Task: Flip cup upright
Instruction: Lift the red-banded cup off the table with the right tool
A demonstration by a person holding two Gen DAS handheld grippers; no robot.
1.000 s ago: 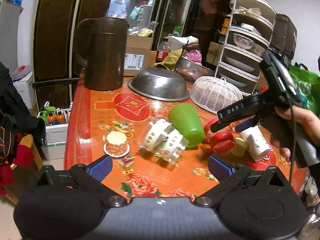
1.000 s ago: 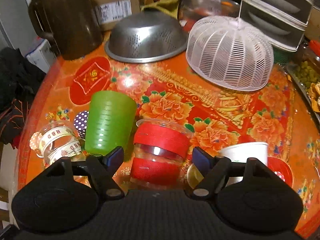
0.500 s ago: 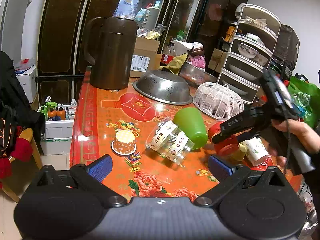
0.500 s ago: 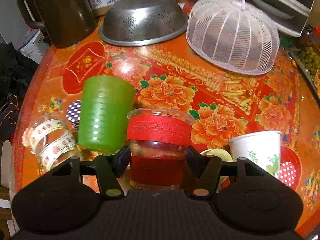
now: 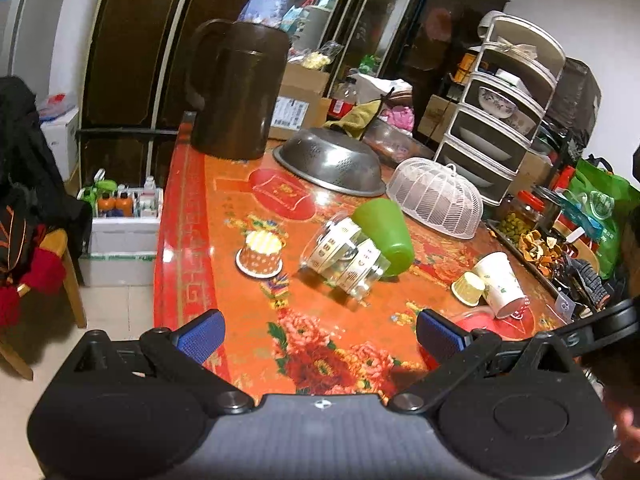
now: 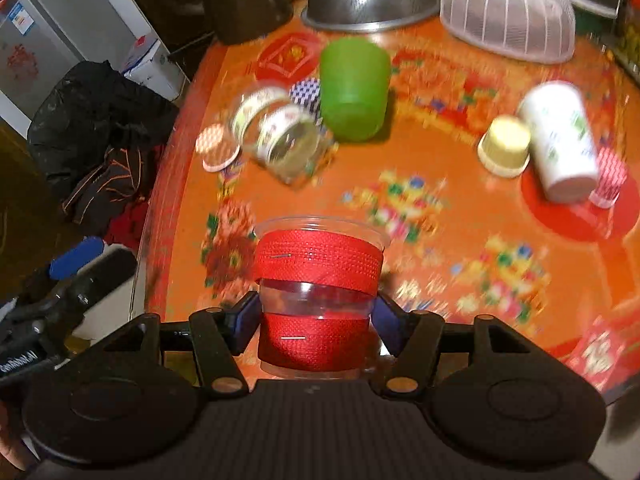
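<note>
My right gripper (image 6: 316, 316) is shut on a clear plastic cup with red tape bands (image 6: 318, 280). It holds the cup above the near part of the table, rim pointing away from me. The view is blurred by motion. In the left wrist view a sliver of the cup (image 5: 488, 322) shows beside my right finger. My left gripper (image 5: 320, 338) is open and empty over the near table edge. A green cup (image 5: 384, 232) and a clear cup with white bands (image 5: 344, 256) lie on their sides mid-table.
A white paper cup (image 5: 500, 290) lies on its side beside a small yellow cup (image 5: 468, 288). A small orange cupcake cup (image 5: 260, 254), a steel colander (image 5: 332, 166), a white mesh cover (image 5: 436, 196) and a brown jug (image 5: 236, 88) stand farther back. A dish rack (image 5: 500, 108) is at the right.
My right gripper closed on the red-banded cup, lifted it off the table and pulled it back toward the near edge. My left gripper drew back slightly and stays open.
</note>
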